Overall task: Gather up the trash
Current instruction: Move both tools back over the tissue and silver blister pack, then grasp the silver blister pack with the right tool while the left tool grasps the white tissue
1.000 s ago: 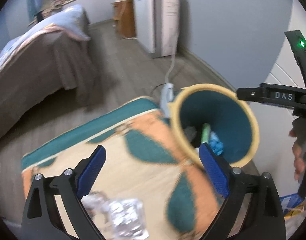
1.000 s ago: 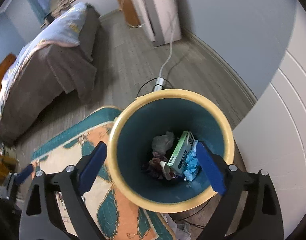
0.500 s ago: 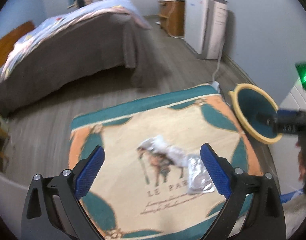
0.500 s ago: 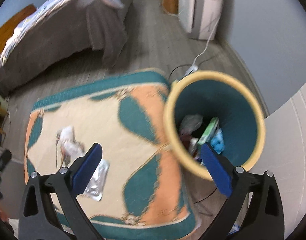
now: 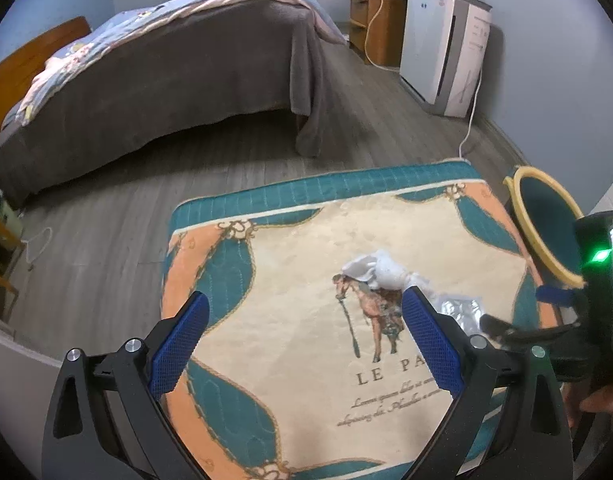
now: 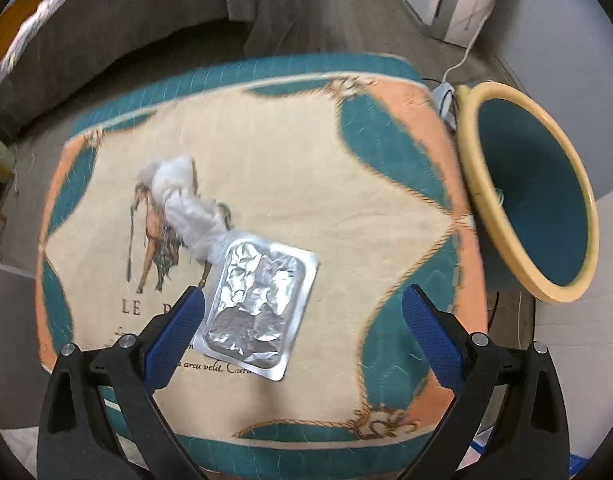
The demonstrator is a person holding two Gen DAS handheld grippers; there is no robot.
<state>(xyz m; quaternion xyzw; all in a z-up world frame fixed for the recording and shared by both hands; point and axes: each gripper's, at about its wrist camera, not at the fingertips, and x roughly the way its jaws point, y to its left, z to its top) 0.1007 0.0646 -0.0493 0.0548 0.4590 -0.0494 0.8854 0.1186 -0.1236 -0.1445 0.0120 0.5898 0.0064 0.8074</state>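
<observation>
The right tongs hang released, jaws wide, above the foil blister pack, which lies flat on the quilted table just inside the left blue pad. To lift it well, I judge the jaws should come down over the pack's short width, one pad slipping under an edge, since so thin and flat a sheet gives little to pinch from above. Its silver face is crinkled and stiff, with rounded corners. At its 11 o'clock corner, touching it, lies a crumpled white tissue, soft and fluffy and easy to squeeze from any side. The left tongs are likewise released and empty over the cover's horse print. The cover is stitched fabric in teal, peach and cream. Farther off, at 2 o'clock, stands the trash bin, a smooth round tub, teal within, with a thick yellow rim.
</observation>
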